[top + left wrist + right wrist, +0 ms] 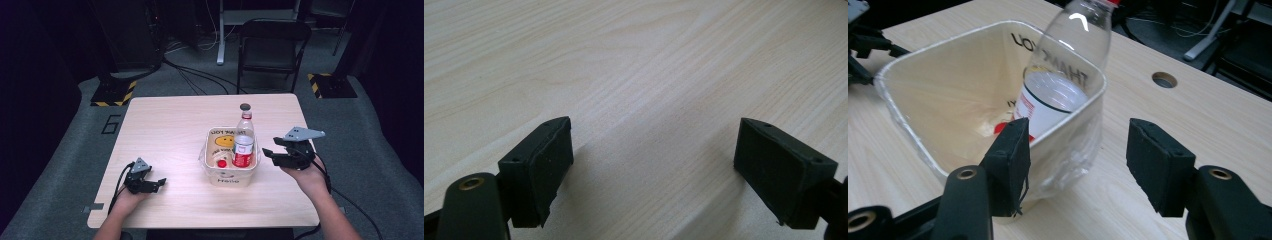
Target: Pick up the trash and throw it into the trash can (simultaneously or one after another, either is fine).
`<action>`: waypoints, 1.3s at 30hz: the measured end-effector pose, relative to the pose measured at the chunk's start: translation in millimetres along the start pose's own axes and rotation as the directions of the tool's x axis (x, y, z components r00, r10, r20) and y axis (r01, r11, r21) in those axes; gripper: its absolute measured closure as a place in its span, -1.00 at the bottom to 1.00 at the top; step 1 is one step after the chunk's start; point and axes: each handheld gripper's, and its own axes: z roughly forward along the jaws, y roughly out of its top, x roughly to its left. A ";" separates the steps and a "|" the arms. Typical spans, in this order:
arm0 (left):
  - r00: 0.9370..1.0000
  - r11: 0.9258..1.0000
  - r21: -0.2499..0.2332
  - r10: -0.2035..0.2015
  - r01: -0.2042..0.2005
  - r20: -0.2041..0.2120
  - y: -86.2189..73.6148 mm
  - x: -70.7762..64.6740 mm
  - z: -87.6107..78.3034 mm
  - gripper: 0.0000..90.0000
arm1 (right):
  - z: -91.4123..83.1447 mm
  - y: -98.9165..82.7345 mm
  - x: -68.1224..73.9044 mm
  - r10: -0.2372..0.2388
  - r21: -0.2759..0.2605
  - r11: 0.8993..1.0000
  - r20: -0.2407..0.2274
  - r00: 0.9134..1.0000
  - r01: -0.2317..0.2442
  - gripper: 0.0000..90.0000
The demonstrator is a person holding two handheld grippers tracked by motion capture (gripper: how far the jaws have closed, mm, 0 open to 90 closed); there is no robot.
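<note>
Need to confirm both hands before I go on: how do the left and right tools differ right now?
The left tool sits low on bare table, well away from the tub; the right tool is raised beside the tub's wall, pointing at it. In their own views, the left tool faces only wood grain, while the right tool faces the tub and the bottle in it. Both are open and hold nothing.

High view overlooks the table [170, 125]; both gripper views skim it closely.

table [165, 130]: light wood, round hole [245, 106] near far edge | folding chair [270, 47]: dark, beyond table | floor: grey, cables [200, 77], yellow-black striped bases [114, 93]
</note>
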 end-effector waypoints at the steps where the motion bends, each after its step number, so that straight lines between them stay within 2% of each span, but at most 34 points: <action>1: 1.000 1.000 0.000 0.000 0.000 0.000 0.0 0.0 0.0 -0.65 | 0.0 0.0 0.0 0.000 0.000 1.000 0.000 1.000 0.000 -0.06; 6: 1.000 1.000 0.001 0.000 0.000 0.000 0.0 0.0 -0.1 -0.65 | -4.8 -12.6 -7.6 0.027 -0.005 1.000 0.037 0.999 -0.027 -0.06; 12: 1.000 1.000 0.002 -0.002 0.002 0.001 0.0 -0.1 -0.2 -0.65 | -4.7 -29.1 -12.8 0.038 0.011 0.999 0.074 0.997 -0.039 -0.07; 19: 1.000 1.000 -0.002 -0.003 0.003 -0.001 0.0 -0.1 0.1 -0.65 | -2.3 -47.4 -17.1 0.076 0.013 0.997 0.097 0.992 -0.078 -0.07; 20: 1.000 1.000 -0.002 -0.004 0.004 0.000 0.0 -0.1 0.1 -0.65 | -0.6 -55.9 -18.7 0.096 0.021 0.995 0.104 0.990 -0.099 -0.07; 29: 1.000 1.000 -0.007 -0.004 0.004 -0.003 -0.2 -0.4 0.5 -0.65 | 2.1 -83.9 -27.1 0.150 0.033 0.987 0.142 0.978 -0.156 -0.11; 32: 1.000 1.000 -0.008 -0.004 0.004 -0.003 -0.2 -0.4 0.6 -0.65 | 3.4 -102.5 -30.4 0.182 0.039 0.981 0.161 0.970 -0.191 -0.15; 35: 1.000 1.000 -0.006 -0.005 0.005 -0.003 -0.1 -0.3 0.4 -0.65 | 4.8 -110.7 -31.7 0.191 0.047 0.978 0.166 0.967 -0.201 -0.18; 39: 1.000 1.000 0.005 0.003 -0.003 -0.011 0.2 0.9 0.0 -0.66 | 6.2 -129.6 -37.4 0.227 0.050 0.969 0.192 0.955 -0.241 -0.26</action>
